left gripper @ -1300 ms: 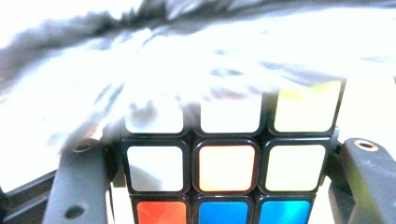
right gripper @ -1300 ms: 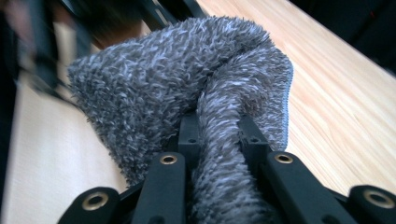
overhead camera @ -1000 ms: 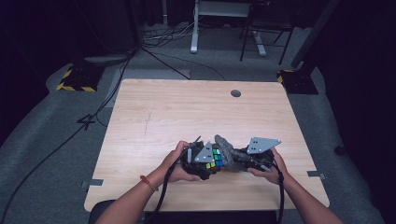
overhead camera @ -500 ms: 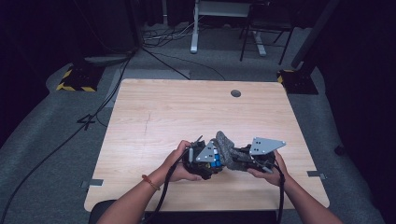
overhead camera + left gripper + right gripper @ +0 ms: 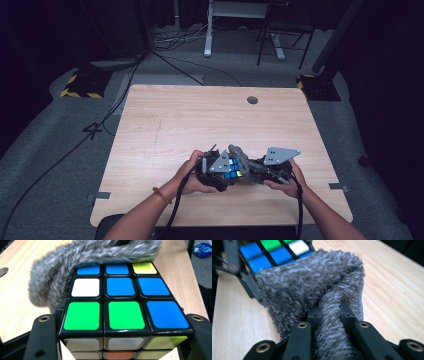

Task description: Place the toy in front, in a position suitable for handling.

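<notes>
Gripping puzzle cube (image 5: 125,312), left gripper (image 5: 220,175) clamped on its sides above table (image 5: 165,125); glossy square stickers. Right gripper (image 5: 329,322) pinches fuzzy grey cloth (image 5: 312,287), draped over cube's far edge.

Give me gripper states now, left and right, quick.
Left gripper: shut on the puzzle cube, jaws pressing its two sides.
Right gripper: shut on the grey fuzzy cloth, which drapes over the cube's far edge.

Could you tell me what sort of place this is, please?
Probably a lab or recording studio: a lone wooden table on grey carpet, dark surroundings, loose cables, and hazard-striped stand bases.
</notes>
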{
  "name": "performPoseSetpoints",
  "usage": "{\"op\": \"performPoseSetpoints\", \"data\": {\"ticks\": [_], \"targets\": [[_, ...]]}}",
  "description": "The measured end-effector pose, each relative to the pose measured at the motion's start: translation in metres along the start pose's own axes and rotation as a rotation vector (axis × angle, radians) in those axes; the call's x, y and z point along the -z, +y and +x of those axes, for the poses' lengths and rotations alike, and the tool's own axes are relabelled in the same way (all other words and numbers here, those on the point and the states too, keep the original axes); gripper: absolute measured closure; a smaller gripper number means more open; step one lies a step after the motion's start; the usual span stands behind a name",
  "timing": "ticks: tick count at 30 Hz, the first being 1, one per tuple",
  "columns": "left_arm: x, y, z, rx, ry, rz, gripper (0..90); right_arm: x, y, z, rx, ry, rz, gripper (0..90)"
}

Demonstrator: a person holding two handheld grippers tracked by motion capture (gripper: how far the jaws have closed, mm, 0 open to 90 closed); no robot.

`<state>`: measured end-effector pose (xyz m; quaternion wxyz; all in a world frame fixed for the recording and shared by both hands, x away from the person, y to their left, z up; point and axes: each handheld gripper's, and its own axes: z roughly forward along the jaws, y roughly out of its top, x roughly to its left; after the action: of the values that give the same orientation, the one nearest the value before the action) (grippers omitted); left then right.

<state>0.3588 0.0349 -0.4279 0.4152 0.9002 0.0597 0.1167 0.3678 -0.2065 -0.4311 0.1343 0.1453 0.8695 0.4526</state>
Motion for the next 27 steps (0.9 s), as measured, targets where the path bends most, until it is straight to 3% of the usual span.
{"op": "performPoseSetpoints", "data": {"ticks": [5, 7, 10, 16, 20, 23, 27], "targets": [[-0.004, 0.0, 0.0, -0.003, 0.006, 0.01, 32.9, -0.001, -0.003, -0.001, -0.041, 0.06, -0.035, 76.4], [-0.006, -0.001, 0.001, 0.004, 0.009, 0.024, 32.1, 0.0, -0.002, 0.002, -0.033, 0.044, -0.04, 76.5], [-0.009, -0.003, 0.001, -0.002, 0.011, 0.048, 32.9, 0.003, 0.001, 0.004, -0.045, 0.058, -0.072, 76.7], [-0.009, -0.003, 0.002, -0.005, 0.009, 0.055, 33.1, 0.006, 0.004, 0.006, -0.035, 0.049, -0.087, 76.7], [-0.006, -0.002, 0.002, 0.0, -0.001, 0.012, 33.3, 0.008, 0.005, 0.006, -0.029, 0.044, -0.098, 76.6], [-0.001, 0.001, 0.0, 0.0, 0.001, -0.017, 33.4, 0.007, 0.004, 0.004, -0.032, 0.037, -0.084, 76.6], [0.001, 0.001, 0.0, -0.009, 0.017, -0.025, 33.4, -0.003, -0.003, 0.001, -0.042, 0.034, -0.021, 76.5]]}}
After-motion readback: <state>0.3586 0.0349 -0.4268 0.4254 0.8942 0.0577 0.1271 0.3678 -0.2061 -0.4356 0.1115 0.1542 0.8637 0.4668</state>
